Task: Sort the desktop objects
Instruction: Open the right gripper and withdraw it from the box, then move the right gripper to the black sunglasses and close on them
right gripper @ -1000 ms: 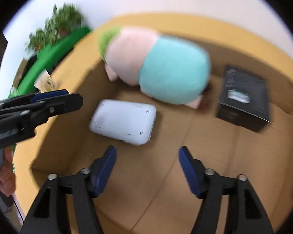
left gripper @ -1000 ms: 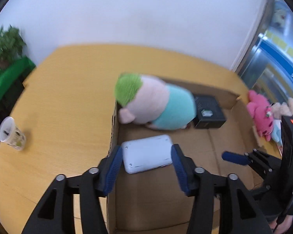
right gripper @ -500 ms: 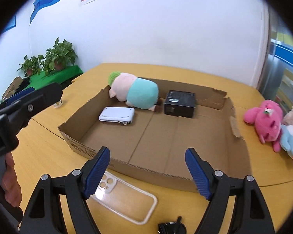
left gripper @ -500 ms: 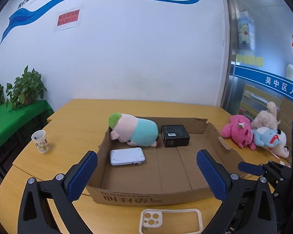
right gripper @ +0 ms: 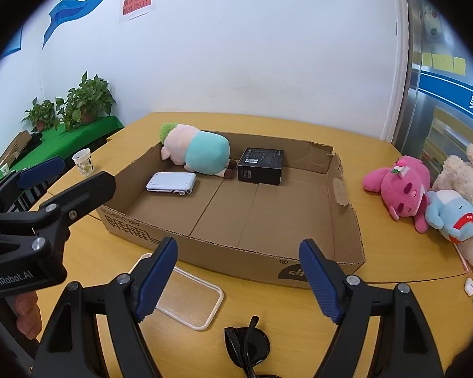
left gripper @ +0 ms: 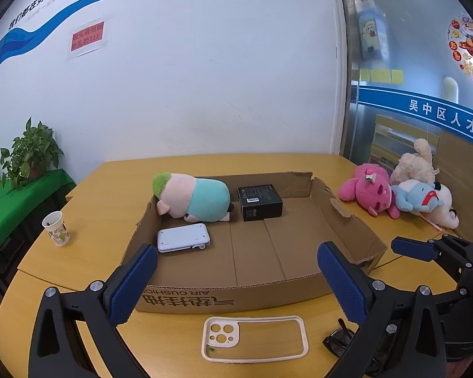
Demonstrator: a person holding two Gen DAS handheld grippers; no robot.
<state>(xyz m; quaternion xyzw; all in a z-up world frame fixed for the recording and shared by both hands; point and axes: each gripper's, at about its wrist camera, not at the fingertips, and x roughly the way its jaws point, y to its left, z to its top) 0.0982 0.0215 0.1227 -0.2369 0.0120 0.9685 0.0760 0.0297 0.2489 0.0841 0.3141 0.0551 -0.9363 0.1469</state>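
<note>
Between picks right now, both left gripper (left gripper: 236, 278) and right gripper (right gripper: 238, 275) spread wide and empty near the cardboard box (left gripper: 186, 297), probably phone case (left gripper: 254, 338) on the table (left gripper: 94, 195) next, needing a low flat pinch.

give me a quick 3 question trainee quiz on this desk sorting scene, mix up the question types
1. True or false: the black box sits inside the cardboard tray.
2. Multiple choice: what lies on the table just in front of the tray? A) paper cup B) phone case C) pink plush
3. Fill in: both grippers, left and right, are ____ and hold nothing.

Key: 1 true. 2 B, the phone case. 3 open.
</note>
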